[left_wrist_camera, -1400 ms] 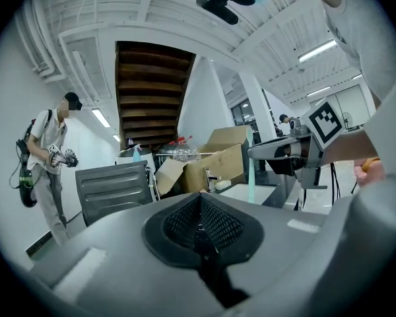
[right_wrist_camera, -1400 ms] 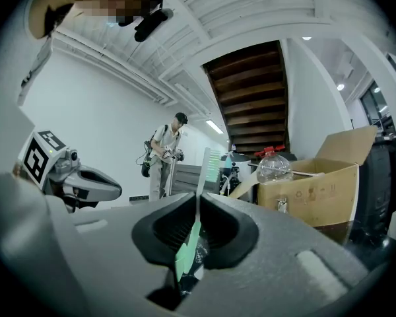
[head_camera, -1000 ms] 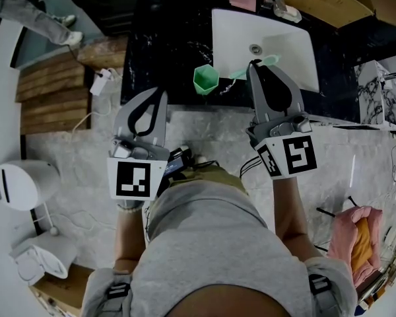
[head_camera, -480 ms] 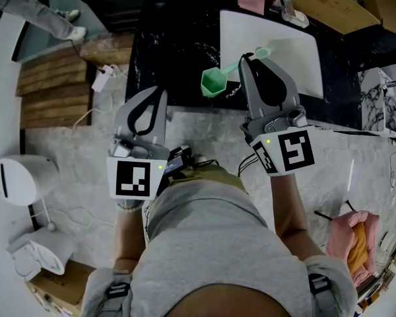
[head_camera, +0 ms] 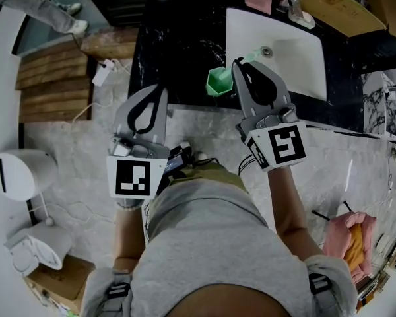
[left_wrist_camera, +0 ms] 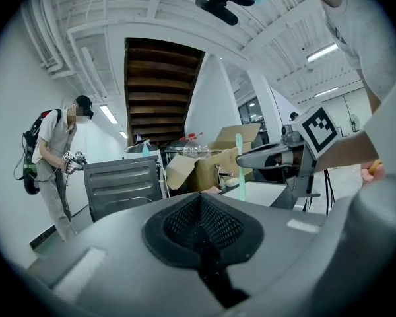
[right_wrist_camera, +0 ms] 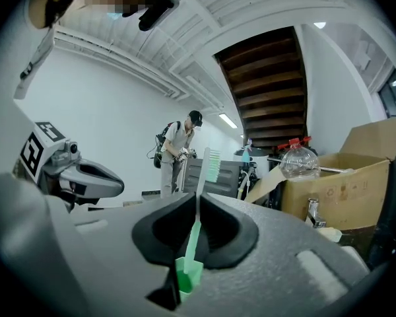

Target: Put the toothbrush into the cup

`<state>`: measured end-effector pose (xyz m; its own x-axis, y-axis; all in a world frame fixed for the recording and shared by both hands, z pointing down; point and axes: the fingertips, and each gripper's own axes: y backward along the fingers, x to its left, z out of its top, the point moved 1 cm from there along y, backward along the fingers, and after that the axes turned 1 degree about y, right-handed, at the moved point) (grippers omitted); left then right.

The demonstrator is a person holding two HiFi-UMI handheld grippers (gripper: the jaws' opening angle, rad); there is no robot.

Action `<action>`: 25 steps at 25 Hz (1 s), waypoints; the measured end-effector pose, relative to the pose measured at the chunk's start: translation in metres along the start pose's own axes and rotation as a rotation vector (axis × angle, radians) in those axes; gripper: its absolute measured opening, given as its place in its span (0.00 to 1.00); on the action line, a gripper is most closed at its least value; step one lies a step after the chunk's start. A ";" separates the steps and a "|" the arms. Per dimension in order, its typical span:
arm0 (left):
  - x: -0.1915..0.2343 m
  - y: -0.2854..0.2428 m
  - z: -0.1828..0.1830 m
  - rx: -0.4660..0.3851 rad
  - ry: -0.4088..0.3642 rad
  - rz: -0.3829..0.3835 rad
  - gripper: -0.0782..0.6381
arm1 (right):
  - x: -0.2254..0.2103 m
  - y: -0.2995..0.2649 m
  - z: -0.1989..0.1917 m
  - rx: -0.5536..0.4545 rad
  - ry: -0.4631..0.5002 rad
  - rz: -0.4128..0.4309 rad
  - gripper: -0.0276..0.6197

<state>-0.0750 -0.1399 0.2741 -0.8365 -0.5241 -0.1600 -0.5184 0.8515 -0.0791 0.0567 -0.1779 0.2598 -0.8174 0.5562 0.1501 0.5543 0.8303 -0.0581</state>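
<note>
1. Right gripper view: the right gripper (right_wrist_camera: 195,195) is clamping the toothbrush (right_wrist_camera: 197,214) at mid-handle between its jaws. The bristle head is pointing to 12 o'clock. The handle end is hanging toward 6 o'clock, at or just inside the mouth of the green cup (right_wrist_camera: 188,274); which of the two cannot be told
2. Head view: the cup is standing on the dark counter (head_camera: 171,45), near its front edge and just at 9 o'clock of the white sink (head_camera: 297,51). The right gripper is hovering over the cup's 2 o'clock rim
3. The left gripper (head_camera: 162,91) is idling at 8 o'clock of the cup, well apart from it. Its jaws are resting together with nothing between them
4. Assessment: the insertion step is looking nearly complete, with lowering and release not yet done
5. Fault risks:
   - The handle end is possibly riding on the rim; pressing down there is likely to tip the light cup
   - A sideways nudge is risking pushing the cup off the nearby front edge
   - Letting go while the brush is leaning is risking it toppling out onto the counter or into the sink
</note>
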 end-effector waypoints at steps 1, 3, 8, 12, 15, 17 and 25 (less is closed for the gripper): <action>0.001 0.000 -0.001 0.001 0.001 0.001 0.12 | 0.001 -0.001 -0.004 0.011 -0.001 0.003 0.08; 0.003 0.000 -0.003 0.006 0.003 0.004 0.12 | 0.003 -0.004 -0.012 0.033 -0.002 0.010 0.08; 0.006 0.001 -0.007 0.014 0.016 0.011 0.12 | 0.007 -0.009 -0.031 0.082 -0.004 0.022 0.08; 0.010 0.002 -0.010 0.018 0.024 0.015 0.12 | 0.008 -0.012 -0.045 0.129 0.012 0.028 0.08; 0.012 0.002 -0.012 0.018 0.029 0.017 0.12 | 0.009 -0.014 -0.054 0.161 0.031 0.031 0.08; 0.013 0.002 -0.014 0.022 0.029 0.019 0.12 | 0.010 -0.015 -0.059 0.180 0.041 0.033 0.08; 0.018 0.003 -0.017 0.030 0.038 0.025 0.12 | 0.016 -0.019 -0.080 0.250 0.044 0.053 0.08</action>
<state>-0.0944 -0.1468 0.2878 -0.8557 -0.5022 -0.1248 -0.4920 0.8643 -0.1048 0.0458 -0.1875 0.3420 -0.7773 0.6020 0.1829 0.5359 0.7858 -0.3087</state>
